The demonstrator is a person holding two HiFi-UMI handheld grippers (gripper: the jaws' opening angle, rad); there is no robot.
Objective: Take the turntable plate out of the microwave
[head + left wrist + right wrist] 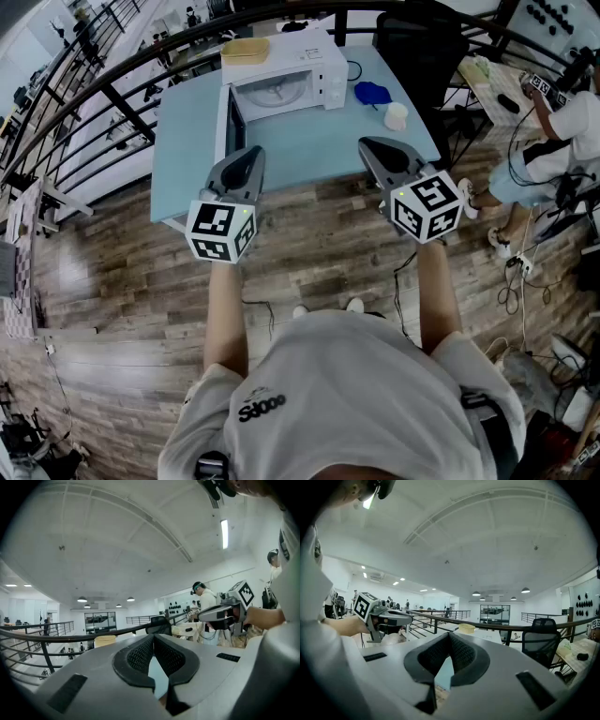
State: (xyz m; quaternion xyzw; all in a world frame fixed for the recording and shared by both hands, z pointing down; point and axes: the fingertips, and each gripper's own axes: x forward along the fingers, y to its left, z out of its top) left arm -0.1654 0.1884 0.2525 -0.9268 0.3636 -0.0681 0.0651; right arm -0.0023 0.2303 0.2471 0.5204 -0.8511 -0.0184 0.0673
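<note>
The turntable plate (277, 94) lies flat inside the microwave (319, 66), on the floor of the open cavity. It is a round disc with no long axis, its face up, and it shows through the opening, which faces the person. The door (232, 120) hangs swung out on the microwave's left side, edge-on toward the head camera. A yellow container (246, 49) sits on the microwave's roof. The microwave stands at the far end of a pale blue table (309, 150). To its right on the table are a blue item (372, 92) and, nearer, a small white container (397, 115). Both grippers are held out level over the near edge of the table on bare, nearly straight forearms, pointing toward the microwave and well short of it. The left gripper (254, 150) is in line with the open door; its jaws are pressed together with nothing between them. The right gripper (367, 142) is off to the right, below the blue item, and its jaws are likewise closed and empty. The two are well apart, each with its marker cube toward the person, who stands on a wooden floor (309, 253).
</note>
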